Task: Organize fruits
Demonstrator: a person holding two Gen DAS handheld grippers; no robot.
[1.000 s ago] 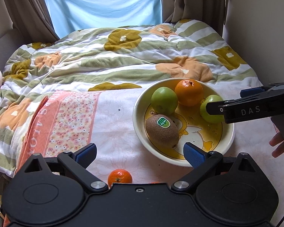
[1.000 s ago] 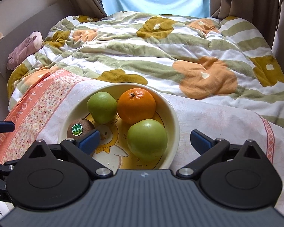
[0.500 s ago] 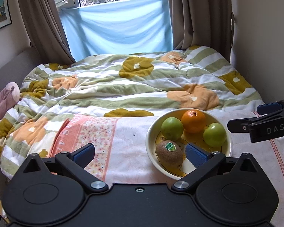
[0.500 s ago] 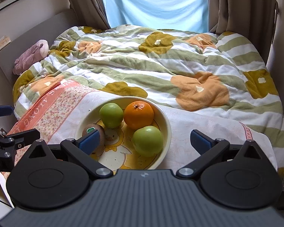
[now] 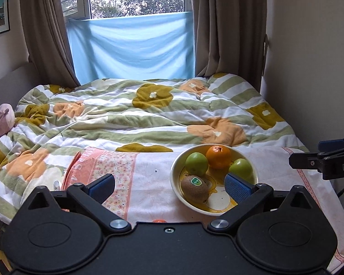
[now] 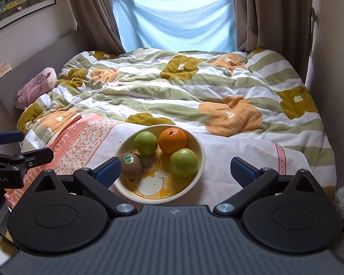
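Observation:
A yellow bowl (image 5: pixel 175 183) (image 6: pixel 200 160) sits on a floral cloth at the bed's near edge. It holds two green apples (image 5: pixel 196 163) (image 6: pixel 184 162), an orange (image 5: pixel 218 156) (image 6: pixel 172 141) and a kiwi (image 5: pixel 194 188) (image 6: pixel 131 166) with a green sticker. A small tangerine (image 5: pixel 159 221) peeks out just above the left gripper's body, on the cloth outside the bowl. My left gripper (image 5: pixel 169 184) is open and empty, held back from the bowl. My right gripper (image 6: pixel 175 170) is open and empty above the bowl's near side.
The floral cloth (image 5: pixel 149 183) covers a striped flower quilt (image 5: pixel 149 119). A pink plush toy (image 6: pixel 34 87) lies by the headboard at left. Curtains and a blue sheet (image 5: pixel 133 48) hang over the window behind. A wall stands at right.
Both grippers have pulled back and up from the bowl, so the bowl looks smaller and the window has come into view. Both stayed open. The tangerine is nearly hidden now.

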